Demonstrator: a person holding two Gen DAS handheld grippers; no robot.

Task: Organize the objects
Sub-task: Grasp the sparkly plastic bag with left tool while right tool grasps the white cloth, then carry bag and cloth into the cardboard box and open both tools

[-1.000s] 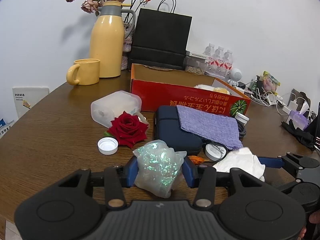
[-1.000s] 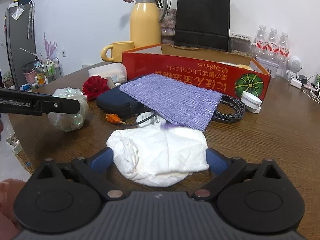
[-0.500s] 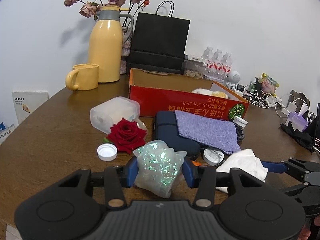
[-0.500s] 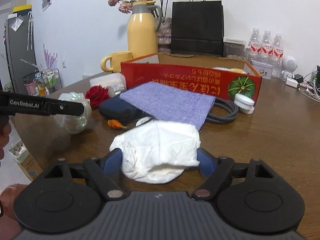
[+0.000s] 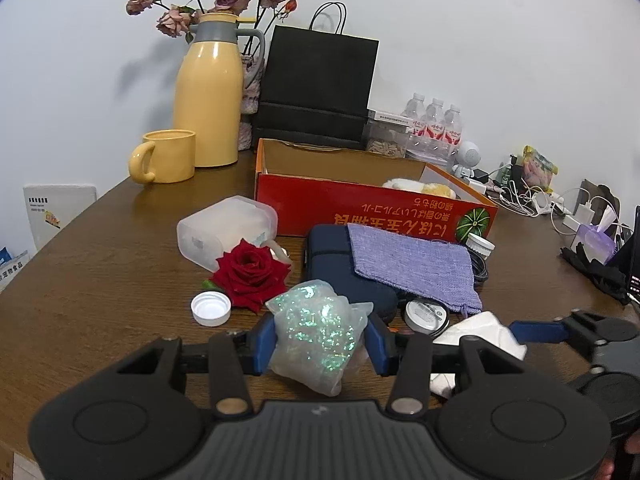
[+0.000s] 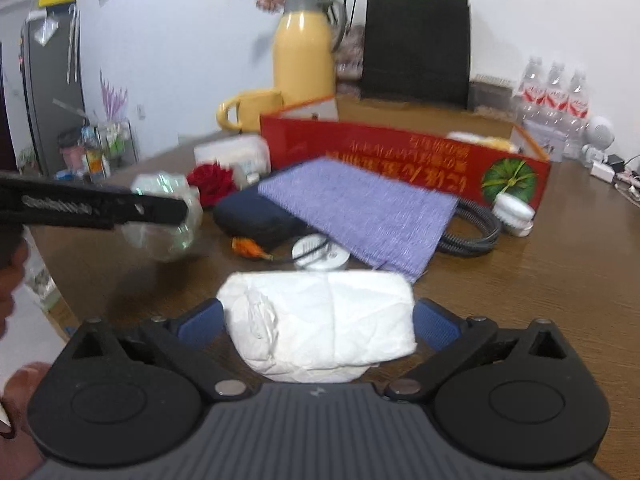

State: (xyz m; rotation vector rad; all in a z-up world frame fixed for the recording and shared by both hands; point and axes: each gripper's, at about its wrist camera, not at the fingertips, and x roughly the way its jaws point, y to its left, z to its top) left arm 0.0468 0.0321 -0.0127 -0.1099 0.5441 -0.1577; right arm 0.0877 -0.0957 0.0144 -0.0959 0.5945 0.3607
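- Gripping a crumpled iridescent plastic bag [image 5: 320,338], the left gripper [image 5: 322,344] presses its two blue pads against the bag's sides at the near edge of the wooden table [image 5: 100,264].
- The right gripper [image 6: 318,326] has its jaws opening, spread wide; a white crumpled tissue [image 6: 320,320] sits between them, and a sliver of gap shows at each blue pad, so they no longer seem to press on it.
- In the left wrist view the tissue lies just right of the bag, with one blue finger of the right gripper beside it.
- Just beyond the bag lies a red rose [image 5: 252,274], with a white bottle cap [image 5: 211,309] at its near left and a clear plastic container [image 5: 226,232] behind it.
- A dark blue case [image 5: 340,272] lies right of the rose, partly covered by a purple woven cloth [image 5: 412,264]; a small round tin [image 5: 425,314] sits at the cloth's near edge.
- An open red cardboard box [image 5: 360,208] stands farther back, in the middle of the table, with a small white jar [image 5: 480,245] at its right corner.
- Far left stand a yellow mug [image 5: 168,156] and a yellow thermos jug [image 5: 210,96]; a black paper bag [image 5: 316,88] stands behind the box against the wall.
- The right wrist view is blurred.
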